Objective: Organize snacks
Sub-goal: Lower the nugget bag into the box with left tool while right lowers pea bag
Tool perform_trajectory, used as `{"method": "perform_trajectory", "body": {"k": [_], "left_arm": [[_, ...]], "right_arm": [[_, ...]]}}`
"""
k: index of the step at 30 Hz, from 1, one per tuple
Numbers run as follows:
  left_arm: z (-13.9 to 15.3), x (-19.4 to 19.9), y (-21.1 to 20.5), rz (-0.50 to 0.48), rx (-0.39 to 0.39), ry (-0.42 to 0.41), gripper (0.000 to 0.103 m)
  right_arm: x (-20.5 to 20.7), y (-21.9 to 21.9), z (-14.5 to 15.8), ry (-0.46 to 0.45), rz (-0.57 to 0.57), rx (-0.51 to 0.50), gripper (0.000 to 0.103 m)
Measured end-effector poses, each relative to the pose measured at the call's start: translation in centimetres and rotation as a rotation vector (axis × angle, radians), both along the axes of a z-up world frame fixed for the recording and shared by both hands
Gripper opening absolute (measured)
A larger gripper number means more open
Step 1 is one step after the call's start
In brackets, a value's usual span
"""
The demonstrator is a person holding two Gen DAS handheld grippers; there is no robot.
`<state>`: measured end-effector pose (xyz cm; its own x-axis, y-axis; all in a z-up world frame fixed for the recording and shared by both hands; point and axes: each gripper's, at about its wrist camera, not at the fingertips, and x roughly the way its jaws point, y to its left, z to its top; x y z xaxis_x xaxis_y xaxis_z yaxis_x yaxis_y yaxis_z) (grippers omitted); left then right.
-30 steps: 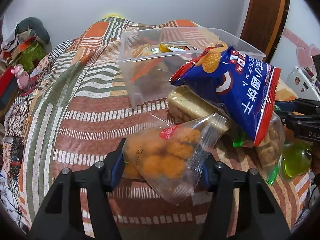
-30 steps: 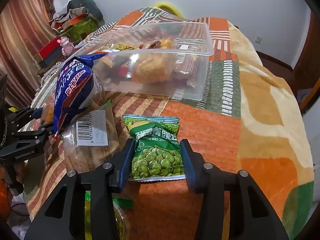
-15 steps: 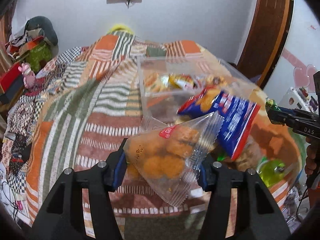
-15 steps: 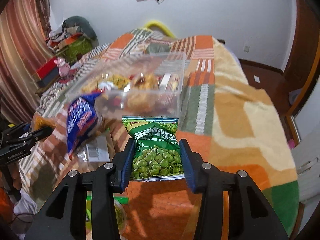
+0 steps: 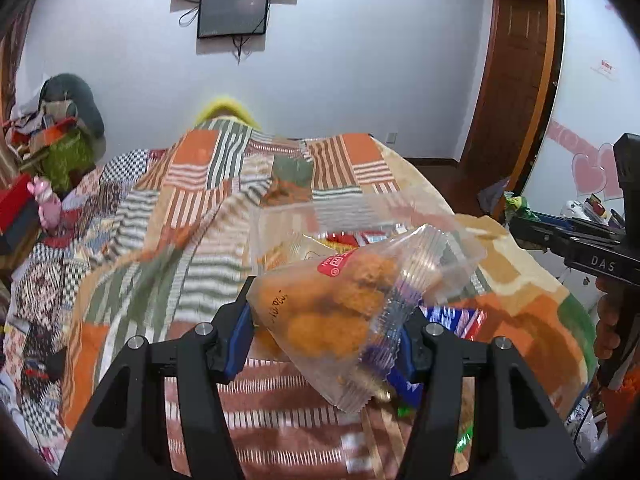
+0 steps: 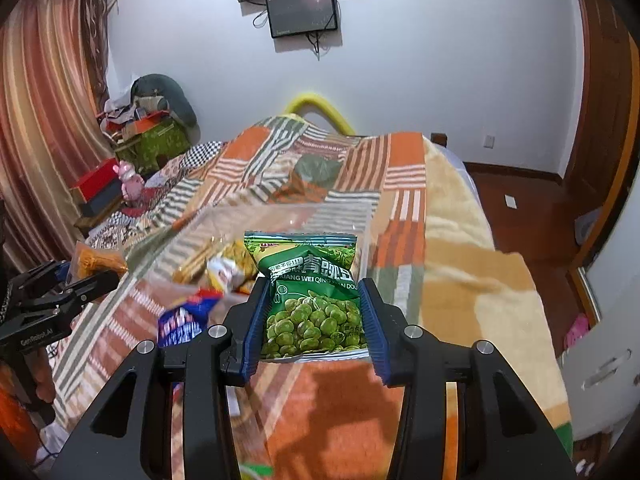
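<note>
Right wrist view: the right tongs (image 6: 314, 316) are clamped on the pea bag (image 6: 310, 304), held upright, and the clear bin (image 6: 362, 216) on the bed (image 6: 460, 248) lies straight ahead just past the bag's top edge. The left tongs (image 5: 326, 332) are clamped on a tilted bag of orange puffs (image 5: 340, 312), with the same bin ahead and slightly right. Both seem about equally near; the right lines up straighter.
</note>
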<state>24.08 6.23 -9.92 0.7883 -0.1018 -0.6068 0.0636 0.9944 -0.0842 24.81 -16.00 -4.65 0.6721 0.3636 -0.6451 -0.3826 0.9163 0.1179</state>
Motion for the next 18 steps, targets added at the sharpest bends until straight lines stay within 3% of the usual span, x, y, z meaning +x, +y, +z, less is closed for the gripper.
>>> {"method": "perform_trajectory", "body": {"k": [6,18], "left_arm": [[0.2,3.1,-0.2,-0.01,-0.002,-0.004,0.057],[-2.6,9.0,-1.0,-0.032,-0.009,0.062,0.058]], "right_arm": [[1.9,0.8,-0.2,0.0,-0.002,0.0,0.041],[5.7,1.8,-3.7,0.082,-0.007,-0.044,0.041]]}}
